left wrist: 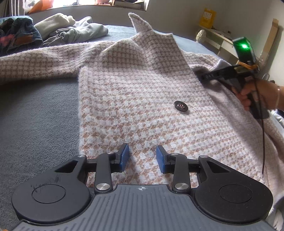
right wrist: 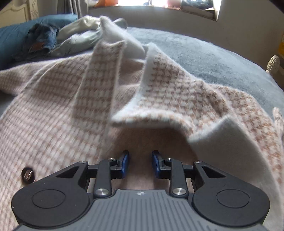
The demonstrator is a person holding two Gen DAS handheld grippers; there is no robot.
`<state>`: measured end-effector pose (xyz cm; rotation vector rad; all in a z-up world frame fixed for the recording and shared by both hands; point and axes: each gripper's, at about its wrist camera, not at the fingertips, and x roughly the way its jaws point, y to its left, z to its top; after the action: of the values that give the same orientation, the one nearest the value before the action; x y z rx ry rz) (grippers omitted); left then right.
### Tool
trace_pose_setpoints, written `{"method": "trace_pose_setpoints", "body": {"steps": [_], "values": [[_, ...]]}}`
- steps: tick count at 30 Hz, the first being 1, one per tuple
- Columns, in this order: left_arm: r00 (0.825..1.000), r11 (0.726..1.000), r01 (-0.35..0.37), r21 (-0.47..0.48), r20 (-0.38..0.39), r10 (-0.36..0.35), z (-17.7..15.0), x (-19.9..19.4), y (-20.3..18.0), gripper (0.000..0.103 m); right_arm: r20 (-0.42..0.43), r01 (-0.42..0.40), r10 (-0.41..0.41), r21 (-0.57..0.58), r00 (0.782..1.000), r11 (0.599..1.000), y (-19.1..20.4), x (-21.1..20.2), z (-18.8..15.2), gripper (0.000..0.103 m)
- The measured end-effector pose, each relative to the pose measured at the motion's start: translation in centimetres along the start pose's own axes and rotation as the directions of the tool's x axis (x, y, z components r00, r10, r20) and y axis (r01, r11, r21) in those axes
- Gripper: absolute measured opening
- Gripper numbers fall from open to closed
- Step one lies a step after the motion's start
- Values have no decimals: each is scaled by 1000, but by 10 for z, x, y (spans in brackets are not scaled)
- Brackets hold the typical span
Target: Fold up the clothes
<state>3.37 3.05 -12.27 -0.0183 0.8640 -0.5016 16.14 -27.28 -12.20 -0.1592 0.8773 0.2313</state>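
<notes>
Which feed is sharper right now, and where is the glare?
Left wrist view: sharp; the coat weave and button read clearly, a green LED blooms at right. Right wrist view: motion-blurred coat at lower left, button smeared, window blown out on top.

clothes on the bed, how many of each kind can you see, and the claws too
checked coat: 1
jeans: 1
pale tops in the far heap: at least 2, hard to tell apart
claws: 2, left claw and right claw, both open
total: 4 clothes at least, plus 2 claws
</notes>
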Motion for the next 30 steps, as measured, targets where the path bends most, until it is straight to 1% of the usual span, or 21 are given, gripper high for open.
{"method": "trace_pose_setpoints", "body": {"steps": [2,4,7,9,11,12,14,15,16,17,19,20,21,22,24,26,28,30], "values": [[1000,1000,-2,0,-2,2,0,0,0,34,57,41,-39,-28,998,999,-3,7,11,29],[1000,1000,-4,-3,-7,4,1,1,0,34,113,98,-95,-23,989,995,-14,10,28,22],[1000,1000,-9,-4,-13,9,1,1,-1,34,204,147,-163,93,965,985,-57,8,56,19],[1000,1000,-16,1,-19,16,2,2,-3,34,220,157,-200,195,955,968,-92,11,68,19],[999,1000,-22,10,-26,22,3,3,-4,34,219,159,-229,299,948,941,-127,15,79,21],[999,1000,-24,14,-29,25,3,3,-4,34,205,154,-238,356,949,922,-143,18,81,21],[999,1000,-27,16,-31,27,3,3,-5,34,154,136,-235,477,960,868,-171,25,79,21],[999,999,-28,16,-32,28,3,3,-5,34,142,128,-236,527,961,840,-181,26,77,21],[999,999,-28,16,-31,29,3,3,-5,34,156,114,-240,560,958,821,-186,22,73,21],[999,999,-29,16,-30,29,3,3,-5,34,182,97,-241,570,953,816,-186,16,73,22],[999,999,-29,15,-27,29,3,3,-5,34,233,74,-242,559,942,826,-180,5,79,22],[999,1000,-27,11,-26,27,3,2,-5,34,249,68,-235,537,940,841,-174,2,86,22],[999,1000,-25,6,-25,25,3,2,-4,34,254,68,-220,496,942,865,-165,0,96,22],[999,1000,-21,-2,-24,21,3,2,-3,34,241,69,-200,463,950,884,-156,2,102,22],[1000,1000,-13,-12,-20,13,2,1,-1,34,171,70,-153,413,973,908,-136,11,102,22],[1000,1000,-4,-15,-13,4,0,-1,1,34,98,66,-108,361,989,930,-116,20,102,22],[1000,1000,0,-13,-3,0,-4,-3,2,34,21,57,-66,310,998,949,-96,29,103,22],[1000,1000,3,-12,9,-3,-7,-5,3,34,-58,43,-29,258,998,965,-76,38,103,22]]}}
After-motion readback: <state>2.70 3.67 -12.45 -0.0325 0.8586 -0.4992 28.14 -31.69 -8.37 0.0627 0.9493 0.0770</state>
